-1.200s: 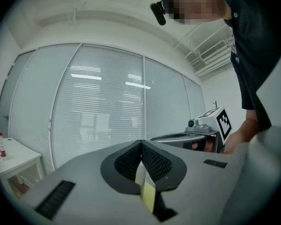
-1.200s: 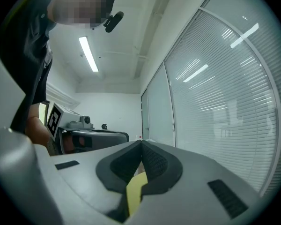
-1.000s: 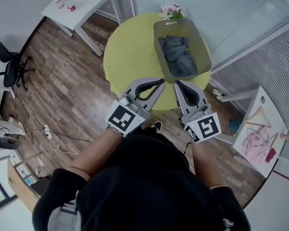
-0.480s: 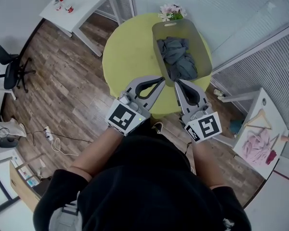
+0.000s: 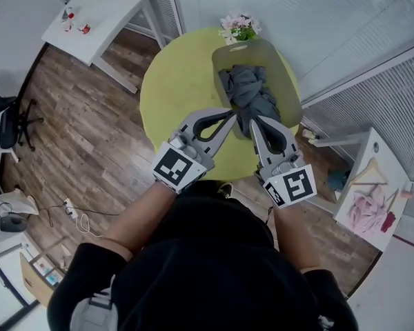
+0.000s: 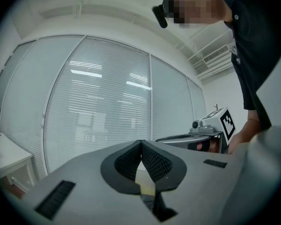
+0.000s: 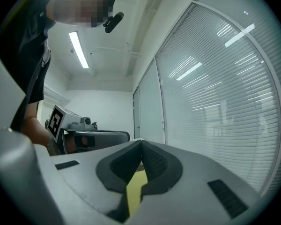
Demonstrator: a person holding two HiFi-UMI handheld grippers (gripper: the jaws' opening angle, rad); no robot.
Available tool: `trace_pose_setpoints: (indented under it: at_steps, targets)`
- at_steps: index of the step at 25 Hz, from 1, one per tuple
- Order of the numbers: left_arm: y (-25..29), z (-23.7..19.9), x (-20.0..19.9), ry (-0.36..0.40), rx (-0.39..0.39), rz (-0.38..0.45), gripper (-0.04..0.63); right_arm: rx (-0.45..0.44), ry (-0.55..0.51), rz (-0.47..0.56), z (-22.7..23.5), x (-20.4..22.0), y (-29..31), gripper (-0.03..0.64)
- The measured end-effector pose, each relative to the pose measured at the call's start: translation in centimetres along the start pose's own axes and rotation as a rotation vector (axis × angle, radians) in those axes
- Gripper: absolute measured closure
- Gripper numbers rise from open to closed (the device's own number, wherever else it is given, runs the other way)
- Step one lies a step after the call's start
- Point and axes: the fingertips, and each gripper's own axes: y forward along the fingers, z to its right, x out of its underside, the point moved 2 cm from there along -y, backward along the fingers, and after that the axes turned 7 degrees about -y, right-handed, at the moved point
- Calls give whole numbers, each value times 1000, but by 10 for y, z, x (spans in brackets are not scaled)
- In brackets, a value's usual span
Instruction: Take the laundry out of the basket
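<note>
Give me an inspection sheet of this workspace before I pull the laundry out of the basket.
Surface: round yellow-green table.
Job's things: grey basket on the table's right side, grey laundry heaped inside.
Clutter: flowers beside the basket's far end.
Grippers: left claw and right claw both shut, empty, by the basket's near end.
Cables: white cable on the floor.
Surroundings: white side table, office chair, pink garment, blinds.
</note>
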Motion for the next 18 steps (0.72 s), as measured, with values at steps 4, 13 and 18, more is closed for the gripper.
trace_pose_setpoints:
  at_steps: [4, 13, 18]
  targets:
    - [9, -24, -2, -7, 42, -2, 588, 52, -13, -13, 13, 0, 19, 595]
    - [30, -69, 0, -5, 118, -30, 588, 131, 11, -65, 29, 11, 52, 595]
    - [40, -79, 5, 32, 155, -52, 588, 186, 19, -93, 41, 22, 51, 595]
